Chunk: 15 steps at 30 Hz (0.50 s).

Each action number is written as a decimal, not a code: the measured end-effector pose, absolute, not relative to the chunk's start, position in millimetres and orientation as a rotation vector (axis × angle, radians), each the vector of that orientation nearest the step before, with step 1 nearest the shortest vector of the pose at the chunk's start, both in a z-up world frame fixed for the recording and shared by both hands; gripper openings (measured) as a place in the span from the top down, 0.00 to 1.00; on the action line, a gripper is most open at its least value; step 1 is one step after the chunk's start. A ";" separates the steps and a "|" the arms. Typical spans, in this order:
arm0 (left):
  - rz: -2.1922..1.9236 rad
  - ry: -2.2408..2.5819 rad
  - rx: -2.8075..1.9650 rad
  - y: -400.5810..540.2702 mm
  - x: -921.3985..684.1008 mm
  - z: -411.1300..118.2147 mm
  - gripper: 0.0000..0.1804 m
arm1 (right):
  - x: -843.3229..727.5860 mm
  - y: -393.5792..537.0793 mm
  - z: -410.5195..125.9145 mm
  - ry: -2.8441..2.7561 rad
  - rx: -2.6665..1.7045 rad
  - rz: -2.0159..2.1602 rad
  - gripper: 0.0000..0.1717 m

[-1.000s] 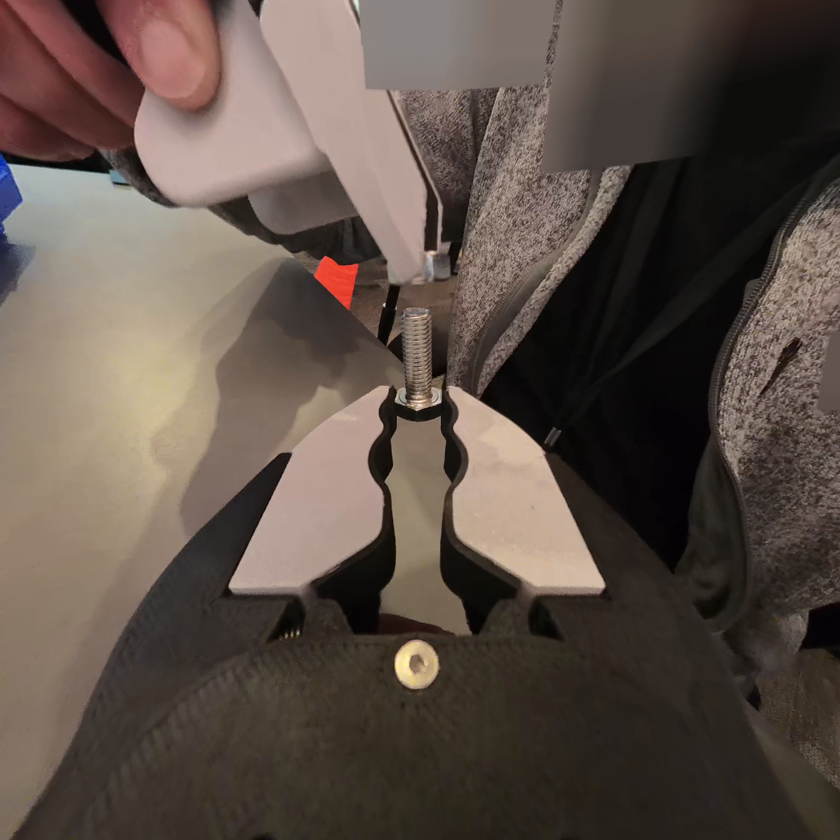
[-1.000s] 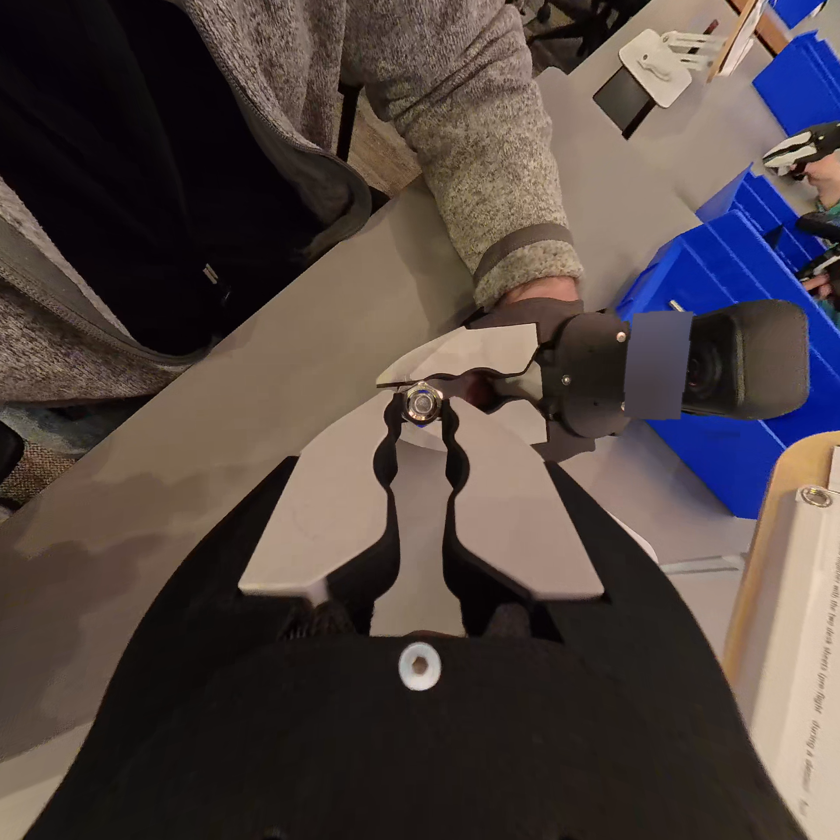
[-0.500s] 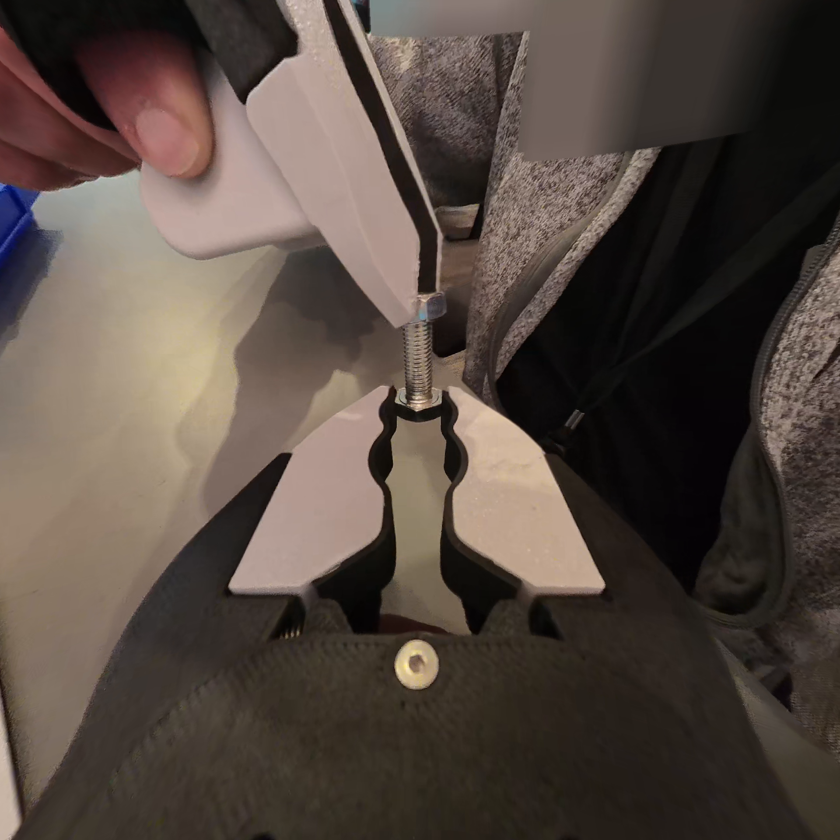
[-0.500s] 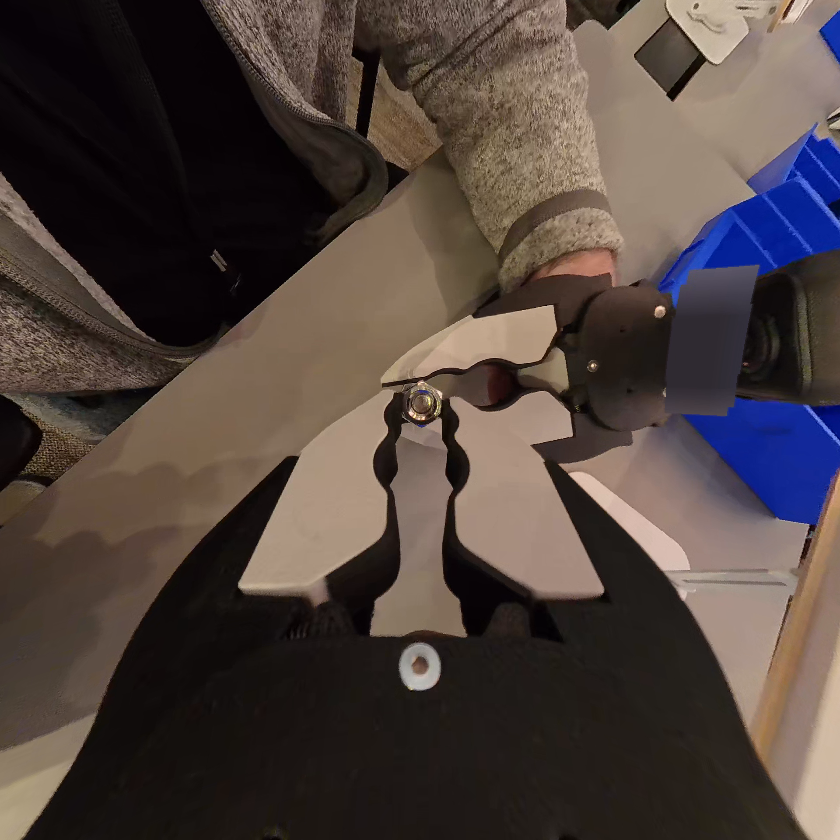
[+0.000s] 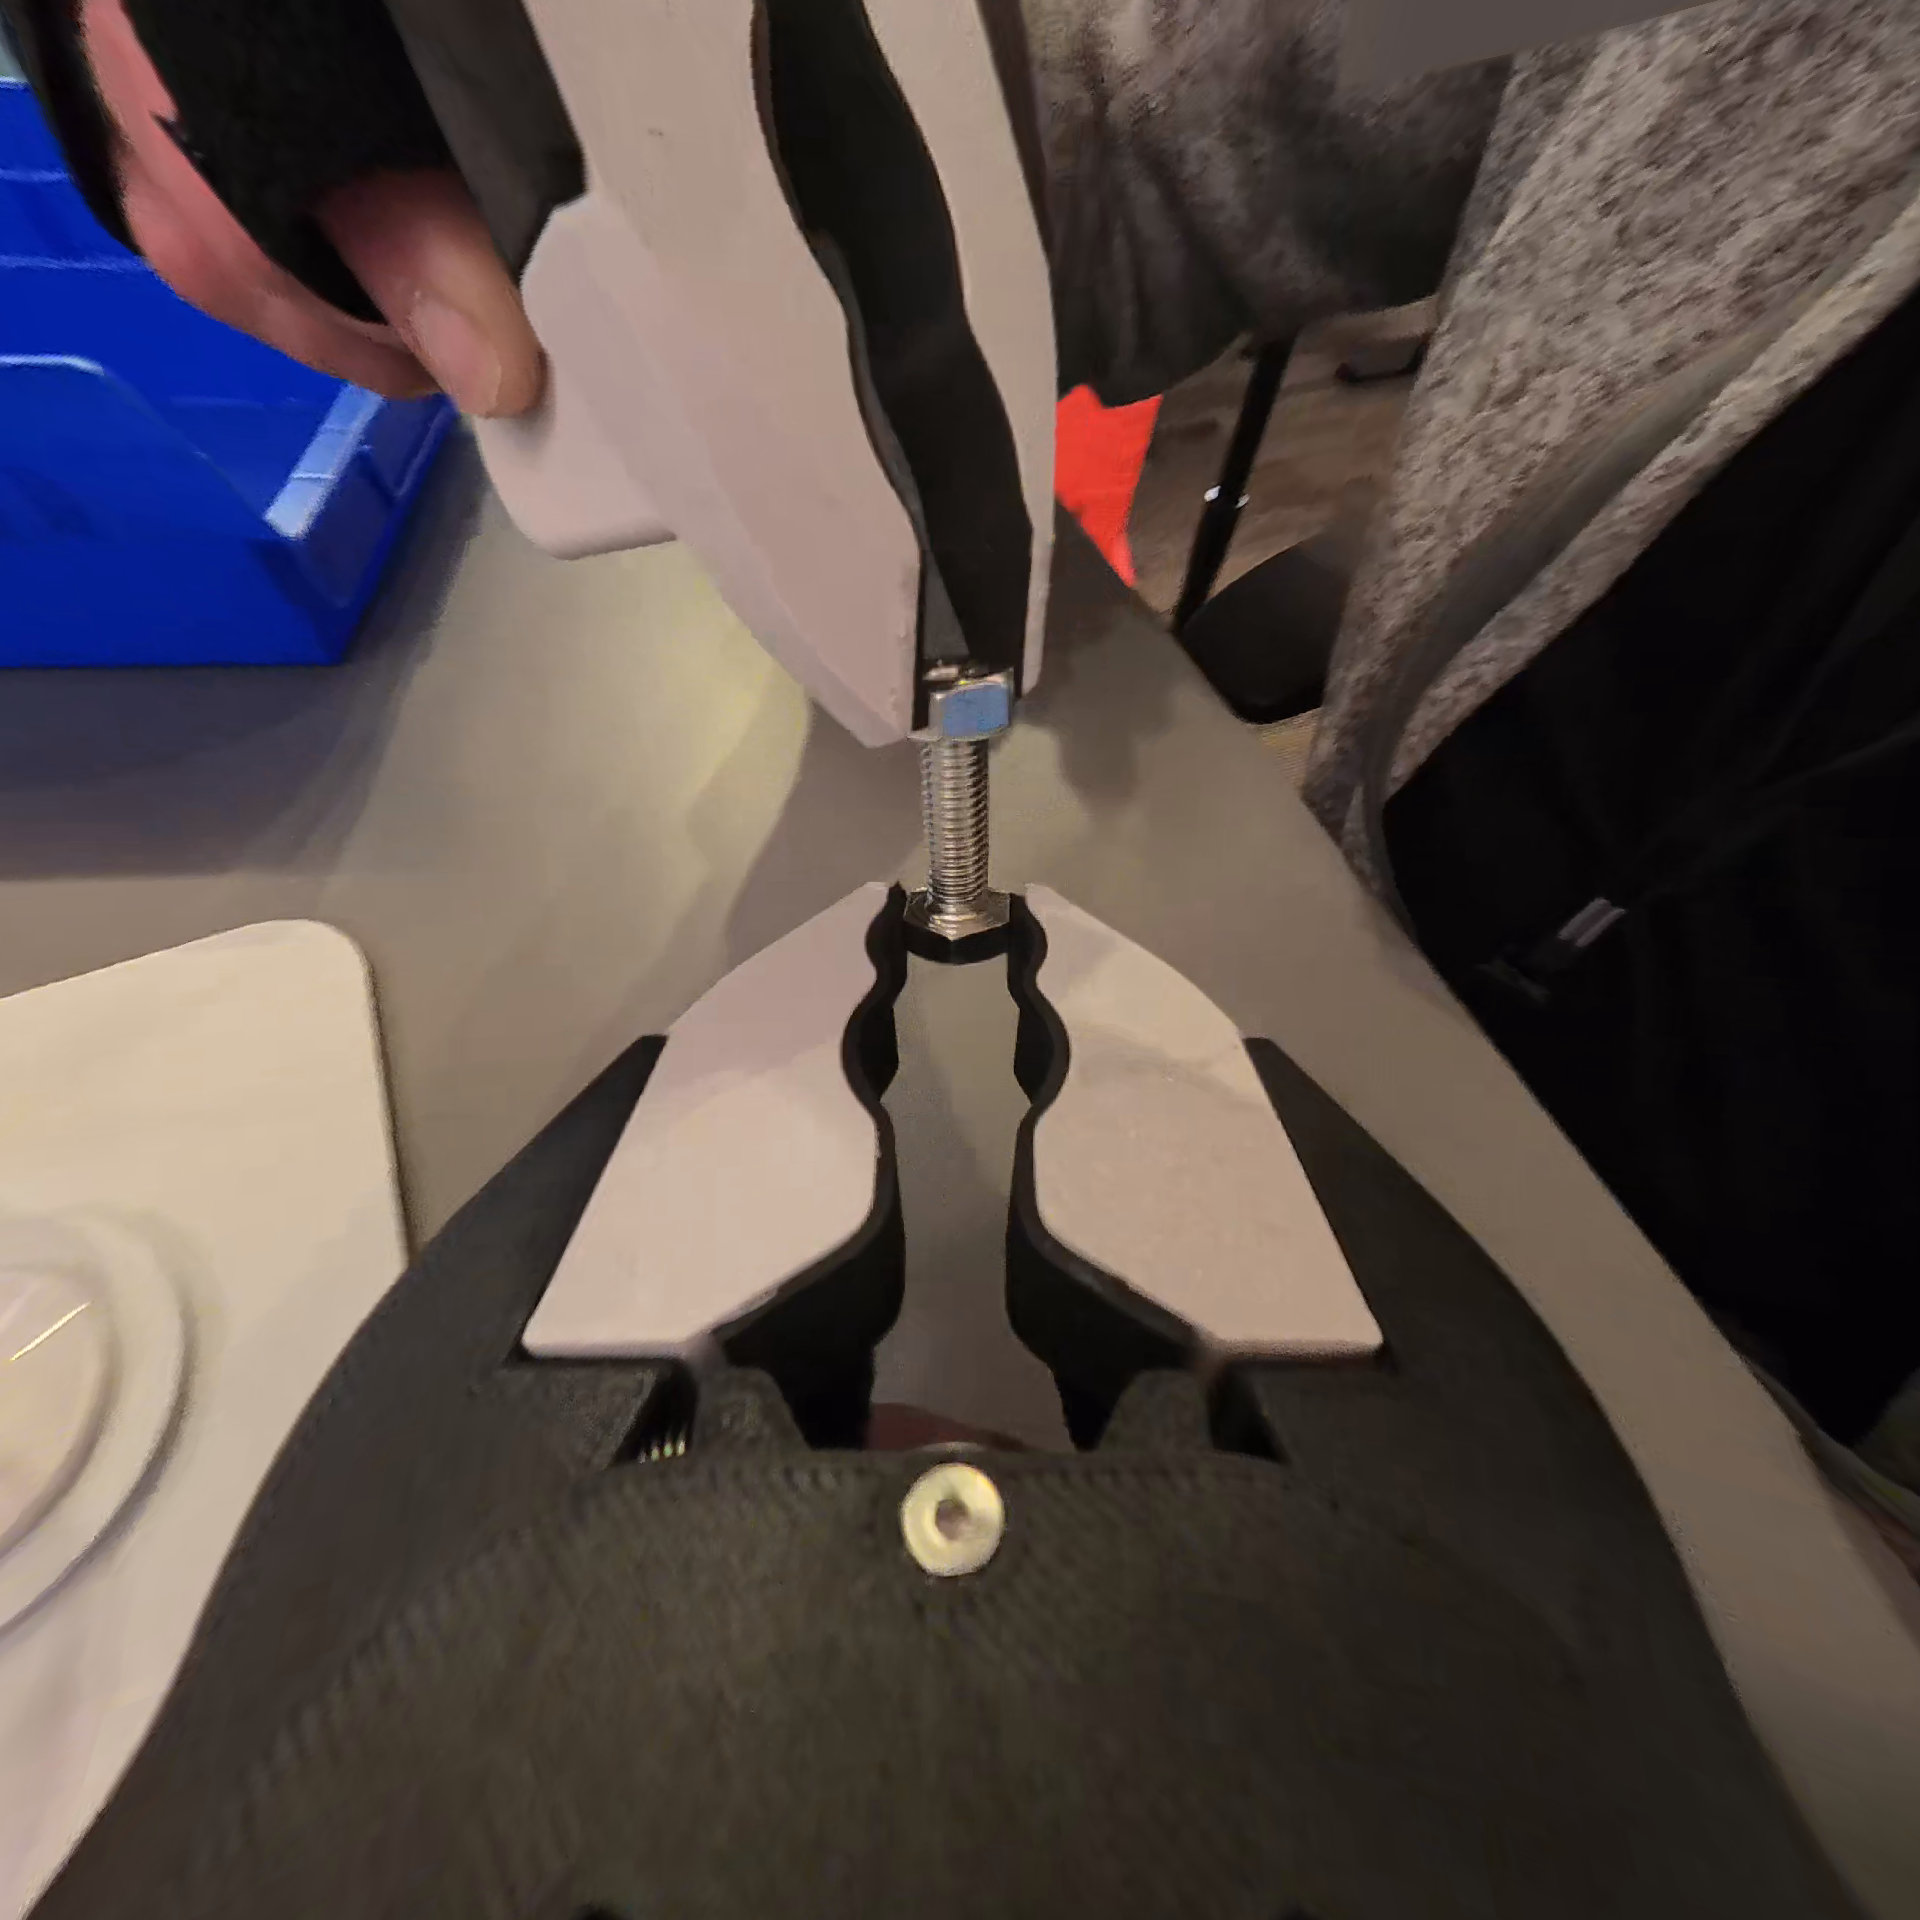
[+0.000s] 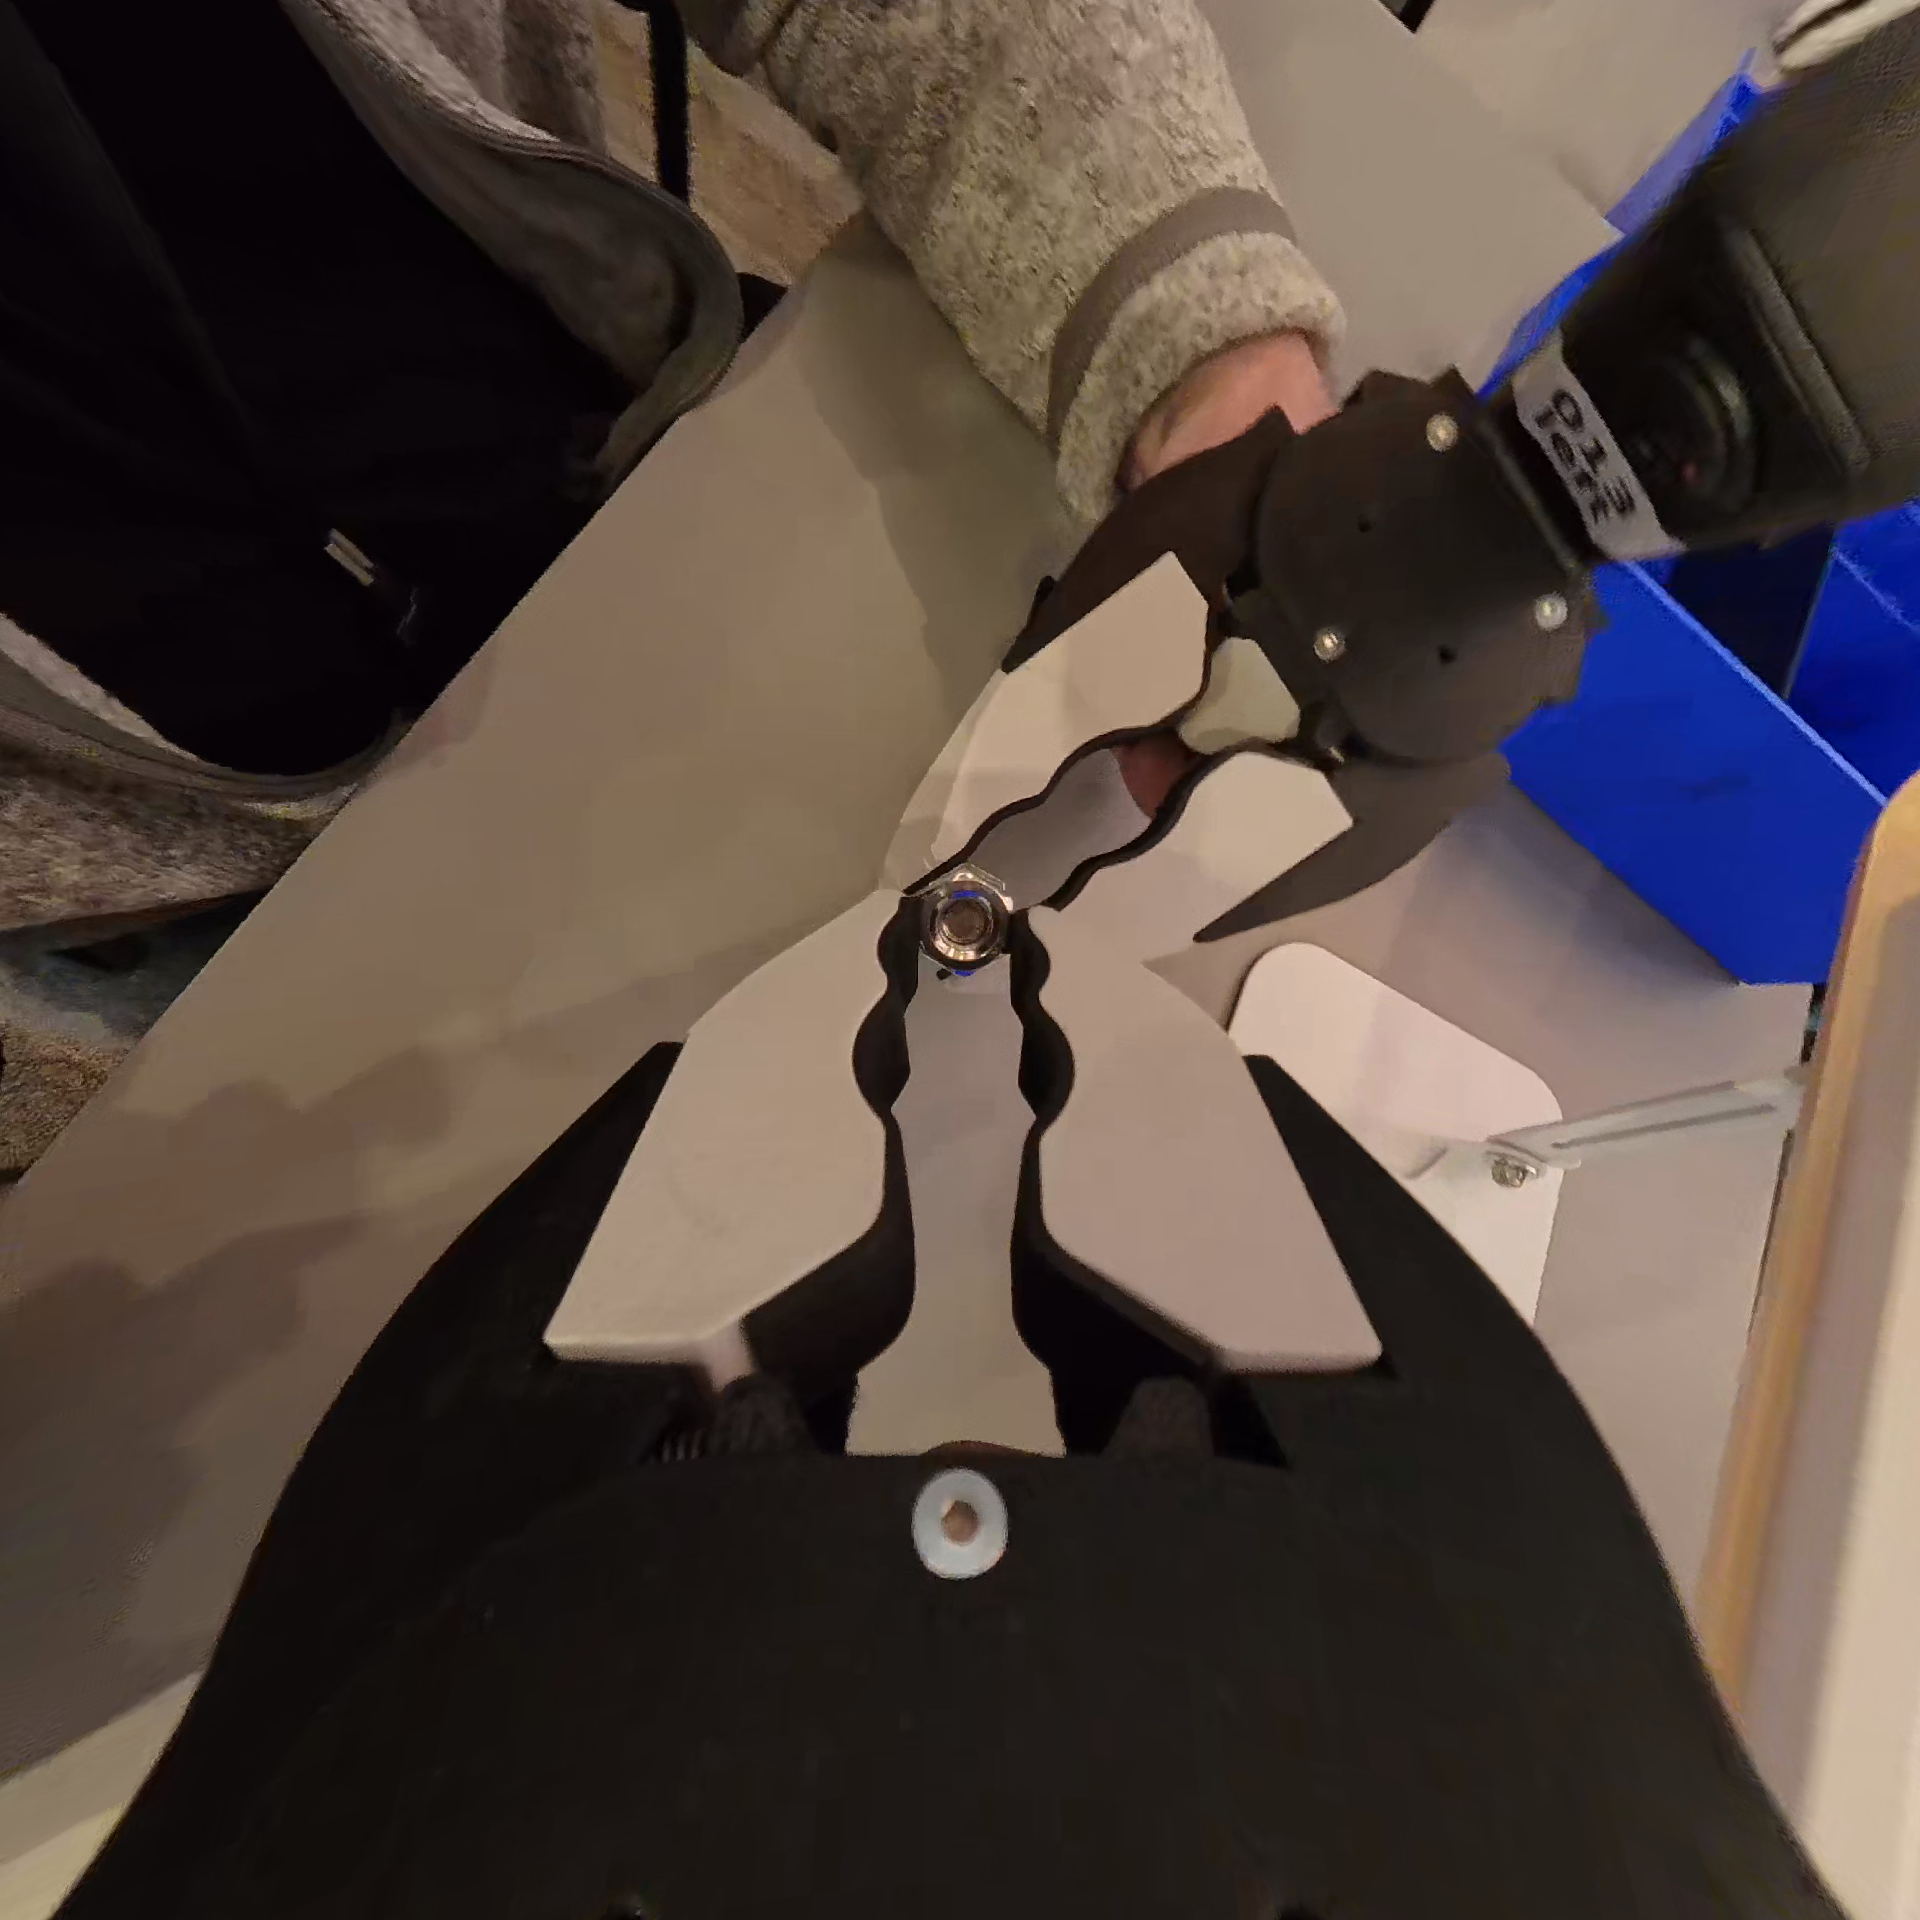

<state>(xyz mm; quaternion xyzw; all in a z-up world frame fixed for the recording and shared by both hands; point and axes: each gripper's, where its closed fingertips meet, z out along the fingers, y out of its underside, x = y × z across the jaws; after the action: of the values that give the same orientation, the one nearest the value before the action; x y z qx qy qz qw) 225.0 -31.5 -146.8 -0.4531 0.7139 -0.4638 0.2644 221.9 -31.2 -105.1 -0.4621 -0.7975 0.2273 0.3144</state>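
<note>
Steel bolt (image 5: 954,821), small, rigid and slick by the look of it, sits with its hex head pinched in the left gripper (image 5: 954,925) jaws above the grey surface (image 5: 582,790). At the threaded tip, the right gripper (image 5: 971,698) jaws pinch a hex nut (image 5: 971,712); flats look the surest hold

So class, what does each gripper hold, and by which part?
Left gripper clamps the silver bolt by its hex head; right gripper clamps the hex nut by its flats, on the bolt's tip.

grey table (image 6: 644,665) | blue bins (image 5: 156,499) | carpet floor (image 6: 62,1049) | warm light
</note>
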 end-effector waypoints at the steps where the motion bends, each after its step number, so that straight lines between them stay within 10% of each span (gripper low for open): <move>1: -1.223 1.918 -1.235 -28.2 225.1 -145.9 0.90 | 222.6 -28.4 -104.7 -2.078 -1.231 0.595 0.90; 15: -0.739 1.731 -1.351 18.6 232.1 -143.0 0.90 | 232.0 10.0 -103.5 -1.700 -1.387 0.540 0.90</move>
<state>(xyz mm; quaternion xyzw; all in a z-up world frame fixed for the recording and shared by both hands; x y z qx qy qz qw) 232.1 18.6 -143.0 -0.5343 0.6844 -0.2922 0.4009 232.0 10.0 -103.5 -0.5552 -0.6804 0.2161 0.4266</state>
